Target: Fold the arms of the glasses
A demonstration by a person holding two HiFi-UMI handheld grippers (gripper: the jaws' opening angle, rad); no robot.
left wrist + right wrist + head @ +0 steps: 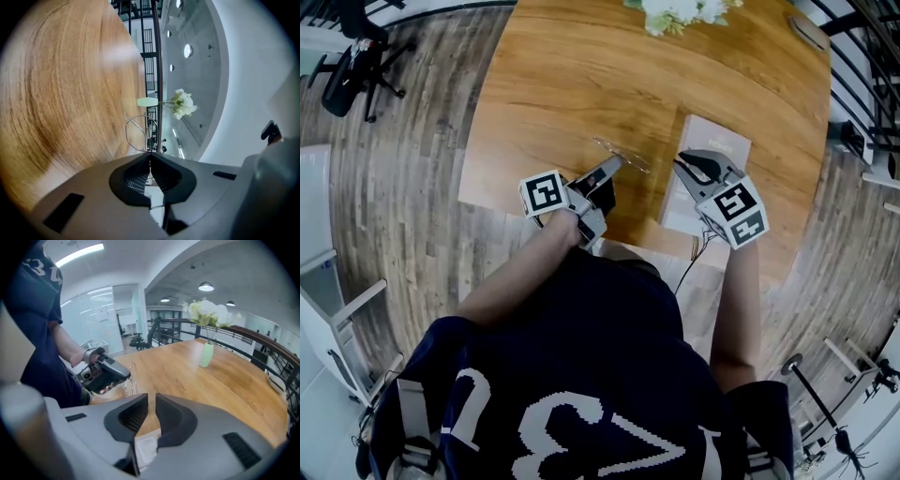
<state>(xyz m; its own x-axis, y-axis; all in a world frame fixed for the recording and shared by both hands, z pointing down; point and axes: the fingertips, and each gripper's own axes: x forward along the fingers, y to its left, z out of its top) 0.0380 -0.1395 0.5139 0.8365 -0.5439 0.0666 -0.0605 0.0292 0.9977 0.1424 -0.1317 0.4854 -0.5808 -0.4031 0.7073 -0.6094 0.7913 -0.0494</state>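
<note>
Thin wire-framed glasses (628, 157) sit low over the wooden table (562, 84), near its front edge. My left gripper (616, 164) is shut on them from the near side. In the left gripper view the jaws (150, 155) meet on the thin frame, with one round lens (139, 133) sticking out just past the tips. My right gripper (679, 161) hovers a little right of the glasses, over a pale mat. Its jaws (151, 401) stand a narrow gap apart with nothing between them. The right gripper view shows the glasses (131, 379) and the left gripper (108, 370) to the left.
A pale rectangular mat (719, 139) lies on the table under the right gripper. A green vase of white flowers (679, 11) stands at the far edge. A dark flat object (807, 32) lies at the far right corner. A railing runs beyond the table; an office chair (349, 67) stands at the left.
</note>
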